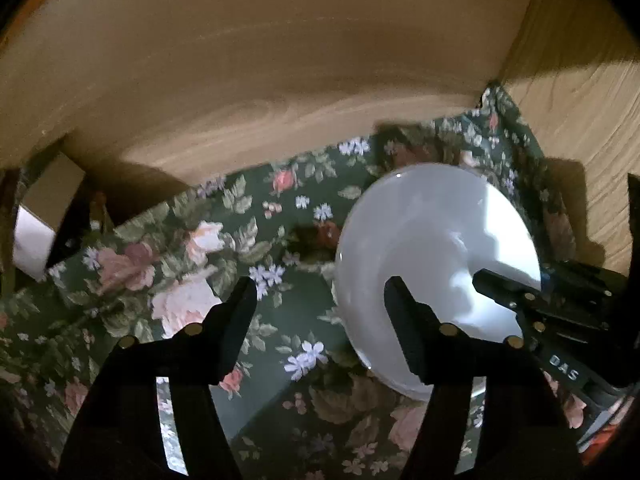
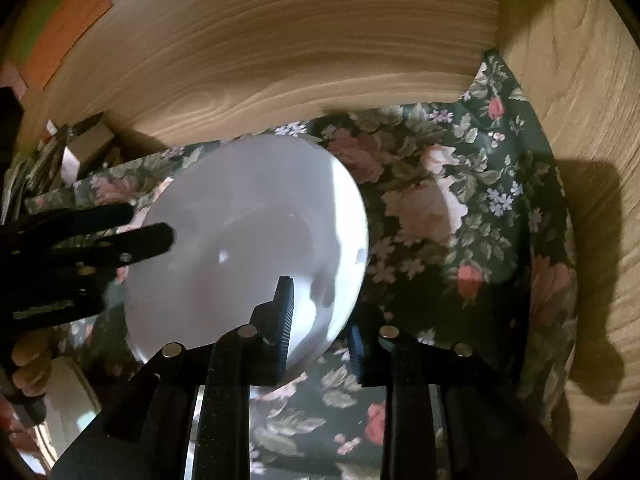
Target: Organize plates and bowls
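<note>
Presently catalogued: one white bowl [image 2: 248, 240], lying on a floral cloth [image 2: 460, 208] inside a wooden-walled recess [image 2: 280, 52], probably a cupboard shelf or drawer; which one cannot be told.

Risk: the bowl is smooth, glossy and tilted, gripped only at its near rim. A thin rim pinch may let it pivot or slip, striking the wooden wall or dropping onto the cloth. Two tools converging on one bowl could also knock each other.

Right hand-held gripper [image 2: 320, 320]: jaws nearly closed, straddling the bowl's near rim, one finger inside, one outside; the pads appear to press on it.

Left hand-held gripper [image 1: 320, 312]: jaws about half open, holding nothing; one finger hangs over the bowl's rim, the other over the cloth.
</note>
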Demonstrator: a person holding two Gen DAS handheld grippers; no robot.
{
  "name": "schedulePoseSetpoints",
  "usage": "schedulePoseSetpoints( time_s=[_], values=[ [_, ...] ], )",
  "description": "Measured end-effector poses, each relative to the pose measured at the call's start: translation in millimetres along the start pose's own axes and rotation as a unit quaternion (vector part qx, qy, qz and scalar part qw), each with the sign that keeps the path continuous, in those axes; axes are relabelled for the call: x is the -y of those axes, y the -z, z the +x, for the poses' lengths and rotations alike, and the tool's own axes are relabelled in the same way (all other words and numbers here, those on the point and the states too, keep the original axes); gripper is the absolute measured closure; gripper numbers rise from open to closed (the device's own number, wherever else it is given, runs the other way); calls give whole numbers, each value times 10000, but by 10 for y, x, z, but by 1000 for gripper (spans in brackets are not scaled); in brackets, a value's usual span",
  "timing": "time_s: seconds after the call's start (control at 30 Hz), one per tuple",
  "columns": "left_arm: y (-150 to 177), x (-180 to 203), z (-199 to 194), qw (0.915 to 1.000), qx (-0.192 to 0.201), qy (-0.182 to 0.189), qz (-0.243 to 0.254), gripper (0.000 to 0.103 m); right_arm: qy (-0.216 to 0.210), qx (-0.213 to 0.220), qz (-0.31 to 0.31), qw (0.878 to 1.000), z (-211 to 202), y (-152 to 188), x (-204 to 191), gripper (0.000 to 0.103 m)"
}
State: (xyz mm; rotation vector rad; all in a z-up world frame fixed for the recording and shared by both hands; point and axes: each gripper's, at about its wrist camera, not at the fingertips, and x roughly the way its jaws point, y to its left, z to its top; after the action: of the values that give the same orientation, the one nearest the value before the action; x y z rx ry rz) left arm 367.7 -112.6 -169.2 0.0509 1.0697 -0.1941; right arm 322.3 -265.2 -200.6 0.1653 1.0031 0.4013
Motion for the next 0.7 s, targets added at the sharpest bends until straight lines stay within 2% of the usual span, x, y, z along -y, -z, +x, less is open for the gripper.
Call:
schedulePoseSetpoints(
  time_s=[0.07,0.17,0.2,0.37,0.47,0.5,0.7],
  values=[
    [23,12,49,9999,-106,26,1,42,25,43,77,10000,17,3,-42,76],
    [52,52,127,9996,-273,110,20,50,74,167,226,9996,-53,6,48,60],
    [55,65,151,9994,-307,124,29,54,89,197,262,9994,-56,6,63,59],
    [52,135,271,9987,-438,227,101,73,82,249,282,9993,-11,-43,93,61],
    [54,156,295,9987,-406,278,111,80,38,214,178,9996,24,-55,41,76],
    [54,167,293,9987,-396,295,139,83,9,191,169,9997,71,-63,1,78],
    [55,206,294,9990,-368,231,135,83,53,207,211,9995,66,-57,-24,78]
  ],
)
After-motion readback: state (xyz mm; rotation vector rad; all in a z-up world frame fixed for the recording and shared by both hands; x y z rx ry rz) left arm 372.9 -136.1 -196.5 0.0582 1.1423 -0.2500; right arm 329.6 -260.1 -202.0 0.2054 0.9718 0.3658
